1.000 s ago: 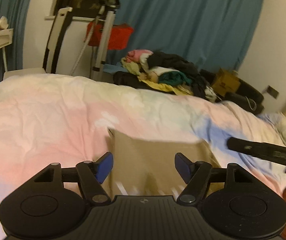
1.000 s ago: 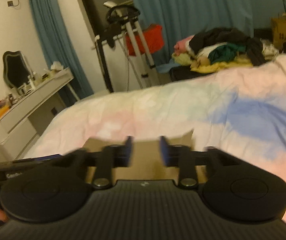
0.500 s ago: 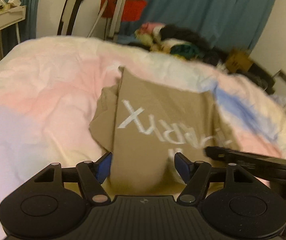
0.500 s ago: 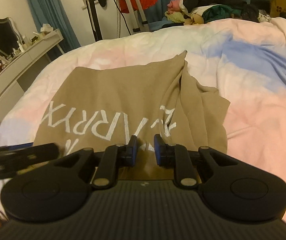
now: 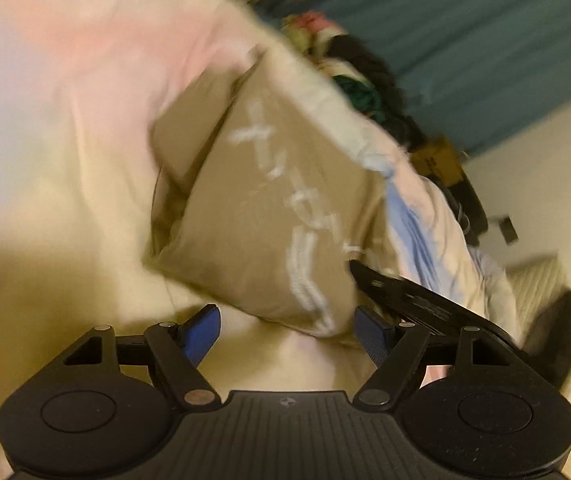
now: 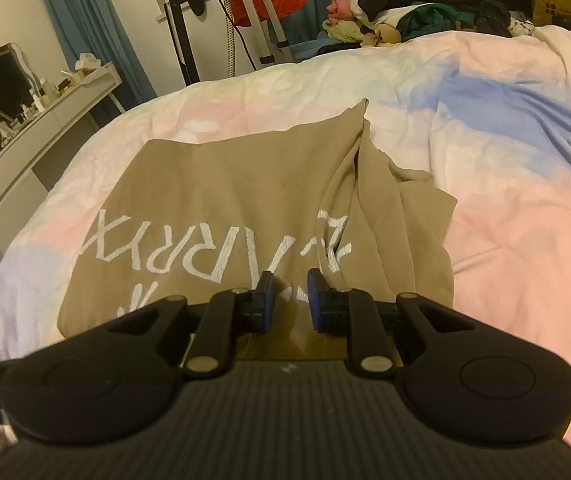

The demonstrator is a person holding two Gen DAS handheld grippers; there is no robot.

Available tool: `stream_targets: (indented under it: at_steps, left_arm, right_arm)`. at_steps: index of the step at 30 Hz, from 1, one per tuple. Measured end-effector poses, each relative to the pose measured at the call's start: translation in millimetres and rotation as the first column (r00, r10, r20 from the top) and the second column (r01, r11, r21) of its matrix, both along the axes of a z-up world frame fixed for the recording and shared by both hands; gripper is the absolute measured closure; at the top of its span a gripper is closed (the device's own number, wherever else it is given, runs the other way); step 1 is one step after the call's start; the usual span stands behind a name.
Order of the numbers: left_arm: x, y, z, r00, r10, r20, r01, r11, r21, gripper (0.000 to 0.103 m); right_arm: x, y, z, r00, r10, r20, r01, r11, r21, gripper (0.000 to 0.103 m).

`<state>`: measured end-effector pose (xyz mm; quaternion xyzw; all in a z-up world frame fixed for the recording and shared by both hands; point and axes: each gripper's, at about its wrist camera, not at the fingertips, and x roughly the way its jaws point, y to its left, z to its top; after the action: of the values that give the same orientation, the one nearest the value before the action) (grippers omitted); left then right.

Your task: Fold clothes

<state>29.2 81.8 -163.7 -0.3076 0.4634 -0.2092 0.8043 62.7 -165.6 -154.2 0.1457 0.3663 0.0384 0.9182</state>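
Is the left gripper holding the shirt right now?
No, the left gripper is wide open, with only the duvet between its fingers and the tan shirt ahead.

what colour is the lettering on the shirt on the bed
White, on a tan shirt. It shows best in the right wrist view.

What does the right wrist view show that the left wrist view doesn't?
Only the right wrist view: a mirror on a dresser, and the right tongs narrowly parted over the shirt's near edge.

Only the left wrist view: the left tongs wide open, holding nothing, with the right tool's black arm at the shirt's corner.

Both: the tan shirt with white lettering on the bed, the clothes pile, blue curtains.
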Motion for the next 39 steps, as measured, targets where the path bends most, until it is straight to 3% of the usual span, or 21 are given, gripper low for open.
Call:
stream_targets:
  at_steps: [6,10,13,15,17,18,19,21,24,29,30,34,37,39]
  left_arm:
    - [19,4,-9,0.995,0.098,0.027,-0.096,0.993,-0.069,0.028]
    - [22,16,-19,0.986,0.168,-0.021,-0.17,0.978,-0.125,0.045]
    - [21,23,-23,0.979,0.199,-0.042,-0.203,0.967,-0.152,0.061]
    - [21,24,-24,0.978,0.204,-0.041,-0.208,0.966,-0.156,0.067]
    - [19,25,-22,0.979,0.205,-0.025,-0.206,0.963,-0.172,0.077]
    - [18,25,-20,0.979,0.205,-0.013,-0.204,0.962,-0.181,0.078]
    - [18,25,-19,0.978,0.206,-0.004,-0.203,0.96,-0.19,0.079]
    - [17,25,-18,0.978,0.21,0.006,-0.204,0.957,-0.206,0.081]
    - [17,27,-19,0.976,0.217,0.002,-0.211,0.952,-0.224,0.081]
    - [20,28,-21,0.972,0.234,-0.011,-0.229,0.937,-0.263,0.083]
    - [20,29,-21,0.97,0.241,-0.013,-0.235,0.932,-0.274,0.083]
    - [22,35,-22,0.963,0.267,-0.021,-0.26,0.912,-0.317,0.084]
    - [25,37,-23,0.961,0.273,-0.041,-0.27,0.901,-0.338,0.084]
    - [26,37,-22,0.962,0.27,-0.041,-0.268,0.902,-0.339,0.084]
  right_arm:
    - [-2,0,0,1.0,0.0,0.005,0.0,1.0,0.002,0.084]
    - [-2,1,2,1.0,-0.011,0.005,0.011,1.0,0.006,0.082]
    - [-11,-9,13,0.997,-0.069,0.02,0.066,0.991,0.113,0.078]
    - [-21,-20,21,0.995,-0.1,0.03,0.089,0.965,0.246,0.075]
    - [-29,-29,22,0.995,-0.1,0.016,0.084,0.907,0.412,0.049]
    - [-33,-33,23,0.995,-0.1,0.01,0.082,0.869,0.487,0.018]
    - [-37,-34,20,0.995,-0.103,0.003,0.085,0.836,0.542,0.006]
    - [-45,-34,15,0.994,-0.105,-0.013,0.088,0.76,0.644,0.007]
    - [-42,-24,-8,0.992,-0.038,-0.118,0.114,0.648,0.753,0.008]
    - [-34,-17,-51,0.968,-0.04,-0.247,0.233,0.501,0.834,0.007]
    - [-35,-21,-56,0.963,-0.083,-0.257,0.265,0.488,0.832,0.009]
    - [-43,-43,-68,0.91,-0.286,-0.301,0.403,0.44,0.802,0.04]
    - [-49,-52,-70,0.88,-0.361,-0.309,0.449,0.421,0.788,0.058]
    - [-52,-53,-69,0.874,-0.383,-0.3,0.455,0.426,0.782,0.063]
